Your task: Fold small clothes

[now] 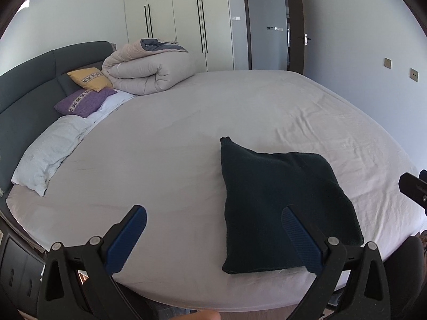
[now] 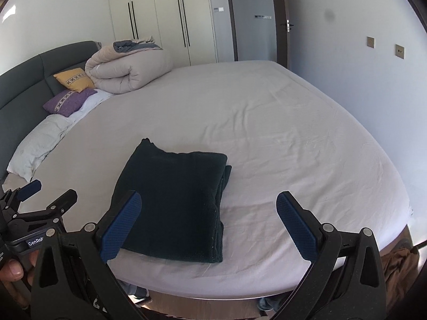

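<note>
A dark, folded garment lies flat on the bed's pale sheet near the front edge; it also shows in the right wrist view as a neat stacked rectangle. My left gripper is open and empty, held above the bed edge, its right finger over the garment's near part. My right gripper is open and empty, its left finger over the garment's near left part. The left gripper also shows at the left of the right wrist view.
The bed has a grey headboard on the left, a white pillow, purple and yellow cushions and a rolled duvet. Wardrobes and an open door stand behind. Brown cloth lies off the bed's right.
</note>
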`<action>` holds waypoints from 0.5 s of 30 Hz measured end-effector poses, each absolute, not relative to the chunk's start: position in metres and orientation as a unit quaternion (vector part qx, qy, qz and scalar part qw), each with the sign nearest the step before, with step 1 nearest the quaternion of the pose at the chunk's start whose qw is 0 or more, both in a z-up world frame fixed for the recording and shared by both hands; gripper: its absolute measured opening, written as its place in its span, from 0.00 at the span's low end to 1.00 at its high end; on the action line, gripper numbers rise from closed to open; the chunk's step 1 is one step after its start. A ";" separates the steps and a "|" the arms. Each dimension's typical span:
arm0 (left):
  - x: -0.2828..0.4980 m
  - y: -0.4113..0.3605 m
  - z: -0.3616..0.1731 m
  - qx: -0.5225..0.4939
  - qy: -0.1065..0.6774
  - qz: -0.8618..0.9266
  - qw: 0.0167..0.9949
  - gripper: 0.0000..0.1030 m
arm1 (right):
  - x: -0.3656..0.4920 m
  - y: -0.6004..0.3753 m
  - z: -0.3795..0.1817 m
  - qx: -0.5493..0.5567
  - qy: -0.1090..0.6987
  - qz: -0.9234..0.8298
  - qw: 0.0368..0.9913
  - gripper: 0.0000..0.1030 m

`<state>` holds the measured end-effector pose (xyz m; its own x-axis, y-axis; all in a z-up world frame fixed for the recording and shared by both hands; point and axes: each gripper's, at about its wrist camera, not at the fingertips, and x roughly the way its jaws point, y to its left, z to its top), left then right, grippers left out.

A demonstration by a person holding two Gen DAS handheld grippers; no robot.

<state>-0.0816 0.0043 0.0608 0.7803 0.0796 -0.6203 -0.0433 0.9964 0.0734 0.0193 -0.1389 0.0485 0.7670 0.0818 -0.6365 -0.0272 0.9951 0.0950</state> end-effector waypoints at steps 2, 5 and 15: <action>-0.082 0.005 0.060 0.025 0.334 0.034 0.942 1.00 | 0.024 -0.138 0.042 0.040 0.348 0.032 0.936 1.00; -0.082 0.006 0.061 0.024 0.336 0.035 0.941 1.00 | 0.025 -0.137 0.038 0.042 0.359 0.032 0.932 1.00; -0.071 0.016 0.050 0.005 0.366 0.025 0.930 1.00 | 0.038 -0.125 0.025 0.045 0.381 0.035 0.923 1.00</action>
<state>-0.0712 0.0163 0.0497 0.7302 0.0502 -0.6814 -0.0423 0.9987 0.0283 0.0382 -0.1254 0.0251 0.7067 0.0979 -0.7007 -0.0298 0.9936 0.1087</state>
